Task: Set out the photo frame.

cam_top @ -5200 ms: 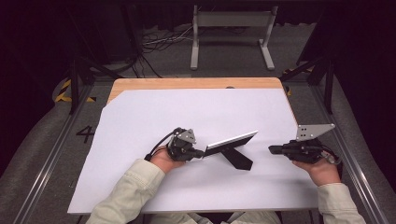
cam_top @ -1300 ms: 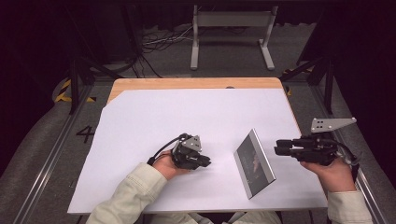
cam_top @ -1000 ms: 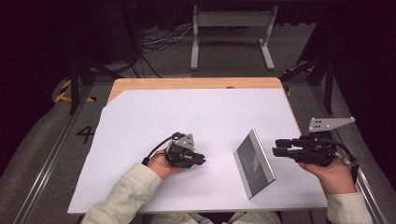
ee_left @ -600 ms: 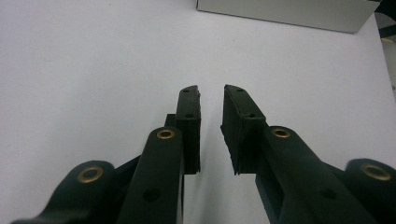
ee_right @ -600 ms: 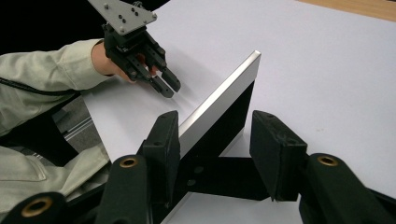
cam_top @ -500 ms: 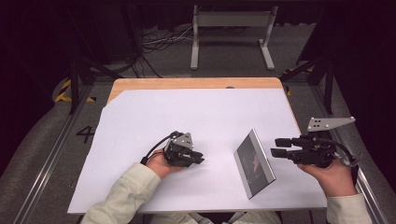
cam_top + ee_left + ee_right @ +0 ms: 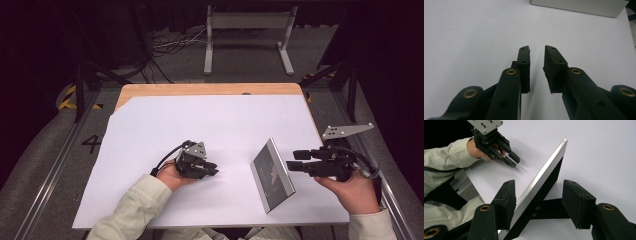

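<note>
While the picture frame (image 7: pixel 272 175) stands propped on its black back stand on the white table (image 7: pixel 200 120), tilted and resting toward the right near side of the sheet, the right hand-held gripper (image 7: pixel 296 161) sits just to the right of it, held level by the person's right hand (image 7: pixel 352 190) and pointed at the frame's edge. In the right gripper view the frame's silver edge (image 7: pixel 541 175) runs up between the two black jaws, close against the left one, with the black stand (image 7: pixel 549 210) crossing behind; the jaws have just been opening and stand wide, with the right pad clear of the frame, so the frame is between them without being pinched. The left hand-held gripper (image 7: pixel 212 169) rests low on the table near the middle of the near side, well apart from the frame, in the person's left hand (image 7: pixel 172 175) with a pale green sleeve (image 7: pixel 132 210) behind it. Its jaws have just been opening too and stand a little apart with nothing but bare white surface between them in the left gripper view, where the frame's pale edge (image 7: pixel 579 6) shows far off at the top.
</note>
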Demonstrator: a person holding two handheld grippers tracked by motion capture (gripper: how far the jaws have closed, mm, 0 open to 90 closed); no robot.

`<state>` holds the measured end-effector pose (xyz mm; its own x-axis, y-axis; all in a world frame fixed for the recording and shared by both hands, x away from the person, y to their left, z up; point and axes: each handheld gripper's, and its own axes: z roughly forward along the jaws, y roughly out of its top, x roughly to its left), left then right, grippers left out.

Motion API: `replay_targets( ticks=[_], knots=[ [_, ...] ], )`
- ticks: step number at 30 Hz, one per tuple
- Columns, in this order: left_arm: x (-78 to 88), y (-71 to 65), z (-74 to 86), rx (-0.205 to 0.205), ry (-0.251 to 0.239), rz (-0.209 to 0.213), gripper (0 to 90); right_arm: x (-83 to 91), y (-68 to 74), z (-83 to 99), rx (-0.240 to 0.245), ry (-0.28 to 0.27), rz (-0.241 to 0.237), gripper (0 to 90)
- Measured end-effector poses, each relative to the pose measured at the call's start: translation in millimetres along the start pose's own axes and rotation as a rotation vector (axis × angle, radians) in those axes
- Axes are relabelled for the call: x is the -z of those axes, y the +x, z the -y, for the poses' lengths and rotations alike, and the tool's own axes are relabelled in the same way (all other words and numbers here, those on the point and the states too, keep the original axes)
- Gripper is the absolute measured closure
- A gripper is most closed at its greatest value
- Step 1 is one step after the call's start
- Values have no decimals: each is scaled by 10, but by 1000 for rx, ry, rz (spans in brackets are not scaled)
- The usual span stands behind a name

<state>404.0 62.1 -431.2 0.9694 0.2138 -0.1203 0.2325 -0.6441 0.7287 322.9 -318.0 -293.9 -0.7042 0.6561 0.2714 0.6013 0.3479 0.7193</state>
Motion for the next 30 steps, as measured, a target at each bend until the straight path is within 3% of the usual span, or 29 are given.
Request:
replay_targets(
  ticks=[30],
  knots=[
    [16,16,26,7,11,-29,747,-78,273,-180,-34,129,105,394]
  ],
)
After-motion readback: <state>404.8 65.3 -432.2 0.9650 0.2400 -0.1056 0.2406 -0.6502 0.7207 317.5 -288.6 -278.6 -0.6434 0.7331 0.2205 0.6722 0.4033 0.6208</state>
